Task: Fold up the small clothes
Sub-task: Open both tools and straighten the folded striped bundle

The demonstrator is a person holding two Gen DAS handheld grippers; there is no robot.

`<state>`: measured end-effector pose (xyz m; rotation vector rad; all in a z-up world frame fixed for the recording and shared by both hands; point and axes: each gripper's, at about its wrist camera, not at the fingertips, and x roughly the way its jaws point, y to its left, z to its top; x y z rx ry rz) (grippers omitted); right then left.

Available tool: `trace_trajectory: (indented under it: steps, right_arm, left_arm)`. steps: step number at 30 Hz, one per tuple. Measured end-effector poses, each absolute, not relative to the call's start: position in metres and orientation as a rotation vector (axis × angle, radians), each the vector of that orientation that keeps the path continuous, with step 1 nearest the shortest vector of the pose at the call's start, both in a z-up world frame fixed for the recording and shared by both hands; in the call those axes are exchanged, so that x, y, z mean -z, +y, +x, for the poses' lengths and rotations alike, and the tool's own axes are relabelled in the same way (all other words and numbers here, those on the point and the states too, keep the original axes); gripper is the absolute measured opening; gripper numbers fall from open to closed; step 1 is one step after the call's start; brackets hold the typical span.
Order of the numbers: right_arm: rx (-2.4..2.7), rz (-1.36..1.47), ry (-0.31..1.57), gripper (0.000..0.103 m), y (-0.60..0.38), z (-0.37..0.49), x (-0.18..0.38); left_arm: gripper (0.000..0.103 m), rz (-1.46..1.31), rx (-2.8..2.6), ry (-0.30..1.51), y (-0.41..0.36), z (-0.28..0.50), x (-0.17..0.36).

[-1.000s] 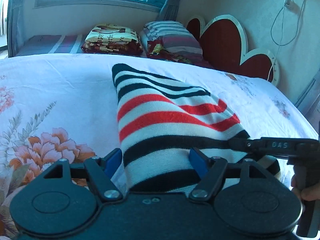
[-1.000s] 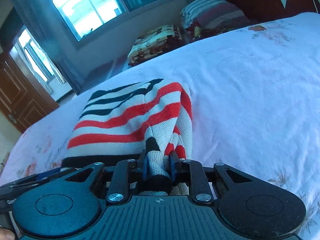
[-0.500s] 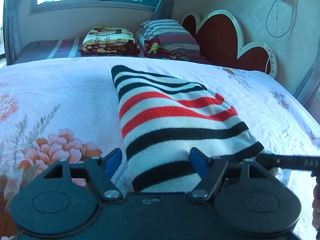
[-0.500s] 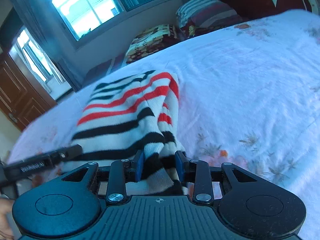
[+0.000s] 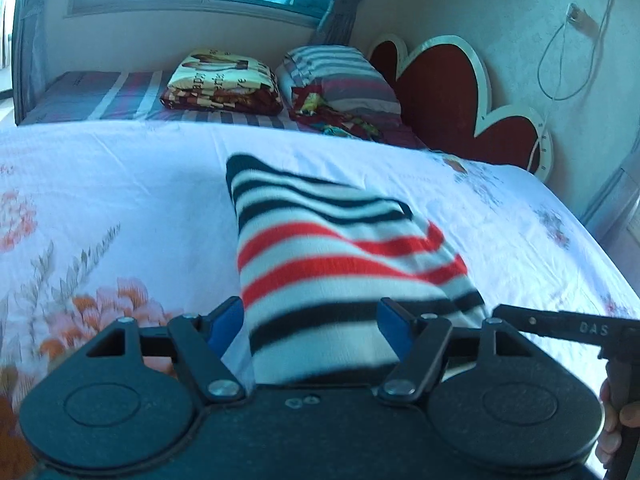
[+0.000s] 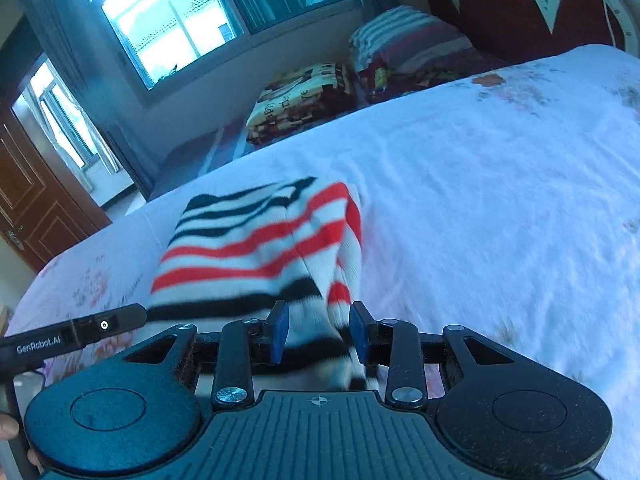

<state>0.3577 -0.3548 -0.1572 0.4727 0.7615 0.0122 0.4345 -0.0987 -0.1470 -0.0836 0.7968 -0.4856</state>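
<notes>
A small knitted garment (image 5: 340, 264) with white, black and red stripes lies folded on the white floral bedsheet (image 5: 120, 200). My left gripper (image 5: 312, 324) is open, its blue pads either side of the garment's near end. In the right wrist view the garment (image 6: 256, 248) lies ahead. My right gripper (image 6: 318, 332) is open, with the garment's near right edge lying loose between its pads. The other gripper's finger shows at the edge of each view.
Folded blankets (image 5: 224, 84) and a striped pillow (image 5: 340, 76) lie on a second bed behind. A red heart-shaped headboard (image 5: 460, 92) stands at the right. A window (image 6: 168, 20) and a wooden door (image 6: 28, 200) are at the left.
My right gripper was shut on the garment's edge a second ago; it has opened and let it go. The garment's near end has settled on the bed.
</notes>
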Motion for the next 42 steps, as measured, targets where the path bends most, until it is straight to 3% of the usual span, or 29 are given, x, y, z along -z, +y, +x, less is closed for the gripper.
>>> trace_trajectory:
  steps: [8,14,27,38,42]
  right_arm:
    - [0.013,0.485,0.815,0.033,-0.357,0.425,0.179]
    - [0.072,0.448,0.812,0.032,-0.358,0.424,0.206]
    - [0.035,0.324,0.697,0.032,-0.345,0.462,0.164]
    - [0.126,0.230,0.793,0.032,-0.347,0.500,0.219]
    - [0.120,0.224,0.779,0.032,-0.348,0.497,0.214]
  left_arm:
    - [0.074,-0.125,0.411,0.840,-0.103,0.480,0.166]
    - [0.076,-0.142,0.421,0.876,-0.100,0.490,0.190]
    - [0.075,-0.181,0.372,0.867,-0.107,0.529,0.180]
    - [0.079,-0.149,0.355,0.880,-0.113,0.544,0.203]
    - [0.078,-0.143,0.343,0.885,-0.115,0.545,0.202]
